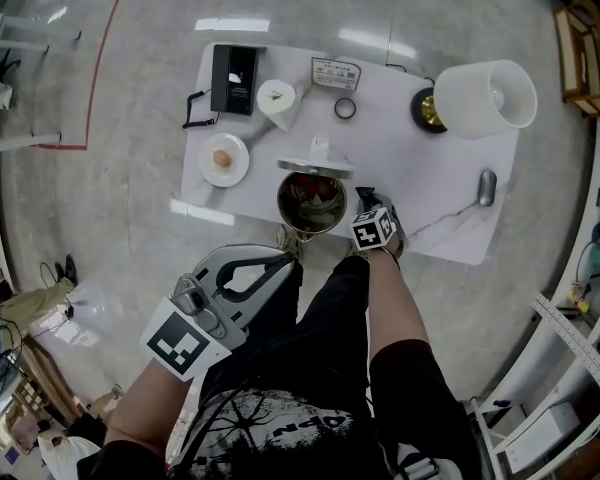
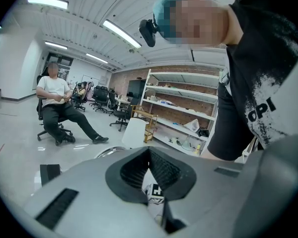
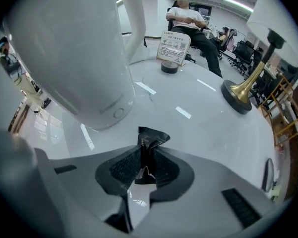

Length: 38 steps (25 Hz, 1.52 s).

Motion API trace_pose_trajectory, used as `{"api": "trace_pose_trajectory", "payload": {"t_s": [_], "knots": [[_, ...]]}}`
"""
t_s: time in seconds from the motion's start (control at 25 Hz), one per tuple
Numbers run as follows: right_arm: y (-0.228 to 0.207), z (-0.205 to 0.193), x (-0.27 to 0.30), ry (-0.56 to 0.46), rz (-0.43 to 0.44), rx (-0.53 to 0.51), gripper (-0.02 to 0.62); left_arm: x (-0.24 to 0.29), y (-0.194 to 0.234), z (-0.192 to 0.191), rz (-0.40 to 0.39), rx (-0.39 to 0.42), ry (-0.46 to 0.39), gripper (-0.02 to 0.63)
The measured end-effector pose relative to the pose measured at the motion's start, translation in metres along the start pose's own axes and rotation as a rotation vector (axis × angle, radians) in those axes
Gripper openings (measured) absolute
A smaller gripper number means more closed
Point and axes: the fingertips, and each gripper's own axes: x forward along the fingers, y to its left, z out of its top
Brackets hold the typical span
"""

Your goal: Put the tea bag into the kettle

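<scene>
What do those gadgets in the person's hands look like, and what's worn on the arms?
Both the left gripper and the right gripper are light grey plastic tools ending in two dark ribbed jaw pads. Each carries a marker cube with black-and-white square patterns. The person wears a black short-sleeved T-shirt with pale print.

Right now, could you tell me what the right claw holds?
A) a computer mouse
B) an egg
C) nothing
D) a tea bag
D: in the right gripper view the right claw is shut on a dark tea bag, whose top sticks out above the pads, next to the kettle.
</scene>
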Motion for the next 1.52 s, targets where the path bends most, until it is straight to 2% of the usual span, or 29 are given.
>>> {"api": "trace_pose_trajectory", "payload": {"t_s": [0.32, 0.52, 0.72, 1.0, 1.2, 1.52], "knots": [[0.003, 0.001, -0.001, 0.01, 0.022, -0.018, 0.052, -0.005, 0.0, 0.003, 0.01, 0.003, -0.012, 0.006], [0.002, 0.004, -0.016, 0.009, 0.027, -0.026, 0.051, -0.008, -0.011, 0.011, -0.017, 0.1, 0.023, 0.006], [-0.007, 0.021, -0.048, -0.024, 0.008, -0.018, 0.051, -0.013, -0.007, 0.041, 0.006, 0.045, -0.083, 0.006], [-0.02, 0.053, -0.108, -0.101, -0.027, -0.025, 0.051, -0.022, -0.01, 0.073, 0.012, 0.086, -0.168, 0.006], [-0.022, 0.081, -0.16, -0.201, -0.03, 0.001, 0.051, -0.028, -0.01, 0.086, 0.011, 0.078, -0.208, 0.006], [-0.029, 0.147, -0.272, -0.475, -0.038, -0.012, 0.051, -0.035, -0.01, 0.116, 0.024, 0.085, -0.289, 0.006]]}}
